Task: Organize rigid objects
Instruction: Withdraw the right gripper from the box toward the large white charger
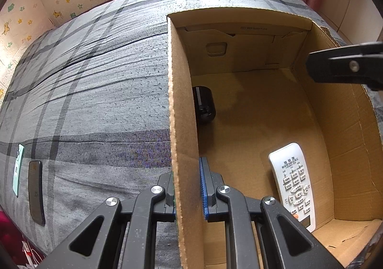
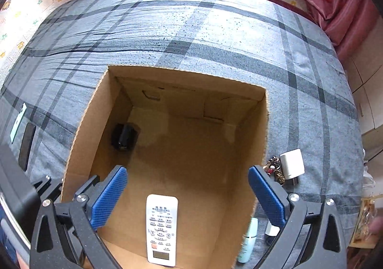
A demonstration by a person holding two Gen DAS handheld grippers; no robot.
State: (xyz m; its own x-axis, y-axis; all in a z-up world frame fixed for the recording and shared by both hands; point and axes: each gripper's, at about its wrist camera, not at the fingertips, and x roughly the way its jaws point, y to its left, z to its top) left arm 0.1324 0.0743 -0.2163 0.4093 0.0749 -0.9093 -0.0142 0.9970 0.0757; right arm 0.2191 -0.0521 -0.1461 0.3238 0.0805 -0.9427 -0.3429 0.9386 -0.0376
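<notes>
Left gripper [image 1: 187, 193] straddles the left wall of the cardboard box [image 1: 182, 111], one pad outside, the blue pad inside; jaws narrow, pinching the cardboard edge. Right gripper [image 2: 188, 193] hangs over the open box [image 2: 262, 125] with jaws spread wide, nothing between the pads; its fingertip also shows at the right edge of the left wrist view, above the box's right wall.

Box sits on a grey plaid bedsheet [image 2: 215, 36]. Inside, on the floor: white remote control [image 2: 161, 229], lying flat, buttons up, at the near end, directly below the right gripper. Black cylindrical object [image 2: 124, 137] on its side, against the left wall, farther in. The two are well apart.

Outside the box, on the sheet to the right: white charger plug [image 2: 292, 163], a keychain cluster [image 2: 275, 169] just beside it, and a pale green bottle [image 2: 249, 240] near the box's near right corner. To the left: a mint-green phone [image 1: 18, 169] and a dark phone [image 1: 36, 192], side by side.
</notes>
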